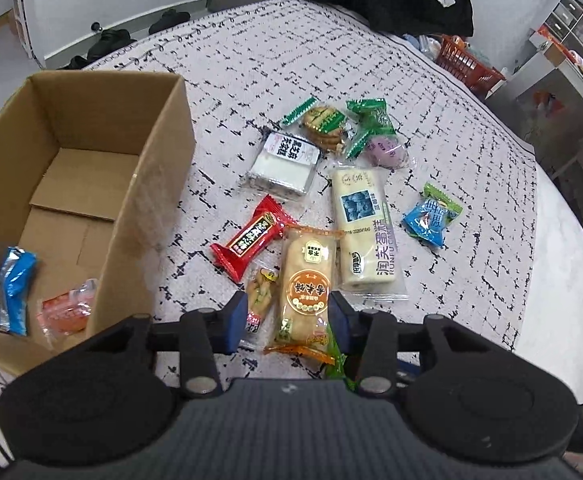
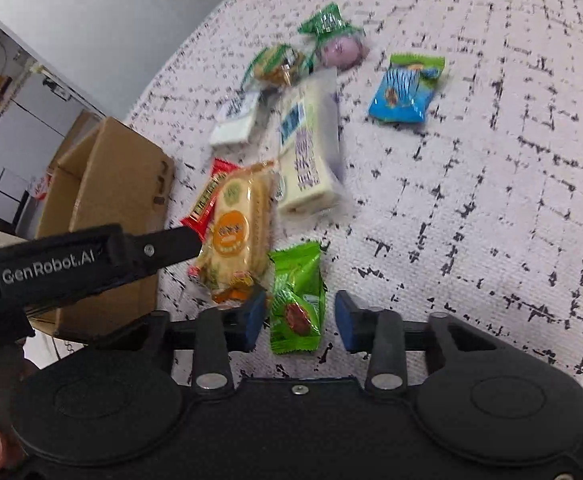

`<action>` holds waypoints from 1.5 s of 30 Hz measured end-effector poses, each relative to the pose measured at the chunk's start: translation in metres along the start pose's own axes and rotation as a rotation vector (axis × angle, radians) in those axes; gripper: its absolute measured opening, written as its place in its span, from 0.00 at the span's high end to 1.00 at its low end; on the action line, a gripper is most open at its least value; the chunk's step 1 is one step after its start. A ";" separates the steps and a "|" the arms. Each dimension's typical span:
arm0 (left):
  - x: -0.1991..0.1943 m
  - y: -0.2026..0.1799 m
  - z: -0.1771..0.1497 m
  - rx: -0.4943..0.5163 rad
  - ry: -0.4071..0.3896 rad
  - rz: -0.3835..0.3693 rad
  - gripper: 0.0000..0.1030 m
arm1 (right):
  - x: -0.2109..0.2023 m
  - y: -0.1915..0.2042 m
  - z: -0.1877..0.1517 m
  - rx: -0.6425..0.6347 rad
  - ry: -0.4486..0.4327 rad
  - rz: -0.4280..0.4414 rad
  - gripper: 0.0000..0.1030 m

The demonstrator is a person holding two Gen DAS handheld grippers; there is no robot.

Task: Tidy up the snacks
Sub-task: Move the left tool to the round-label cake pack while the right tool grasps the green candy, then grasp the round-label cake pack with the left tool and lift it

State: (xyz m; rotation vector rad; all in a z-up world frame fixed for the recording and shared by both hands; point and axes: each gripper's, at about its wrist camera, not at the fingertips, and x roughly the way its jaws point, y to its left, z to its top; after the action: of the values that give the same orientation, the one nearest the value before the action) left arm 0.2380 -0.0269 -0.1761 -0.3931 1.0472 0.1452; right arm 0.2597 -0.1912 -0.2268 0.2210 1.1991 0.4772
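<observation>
My left cam sees inside the cardboard box (image 1: 91, 152): a blue packet (image 1: 13, 288) and an orange one (image 1: 67, 312) are already in there. The right cam only catches that box from outside. Left claw (image 1: 287, 320) is clamped on the rice cracker pack (image 1: 305, 288), just right of the box. Right claw (image 2: 299, 320) sits around the green candy packet (image 2: 297, 300), further from the box; the pads are apart with gaps either side, not gripping it.

Home bedroom: quilted bed (image 1: 371, 60), shoes (image 1: 111, 38)
</observation>
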 end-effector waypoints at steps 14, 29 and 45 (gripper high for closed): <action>0.038 -0.015 0.000 0.024 0.045 -0.033 0.58 | -0.011 -0.010 0.000 0.028 -0.080 -0.064 0.85; 0.055 -0.020 -0.007 0.051 0.069 0.011 0.68 | 0.008 -0.003 0.002 0.001 -0.019 -0.055 0.81; -0.021 -0.017 -0.005 0.041 -0.054 -0.052 0.68 | -0.038 0.015 0.001 -0.028 -0.151 -0.074 0.86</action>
State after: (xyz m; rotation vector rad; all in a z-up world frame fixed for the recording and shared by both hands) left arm 0.2287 -0.0431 -0.1564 -0.3771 0.9845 0.0875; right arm 0.2463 -0.1955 -0.1881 0.1848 1.0488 0.4054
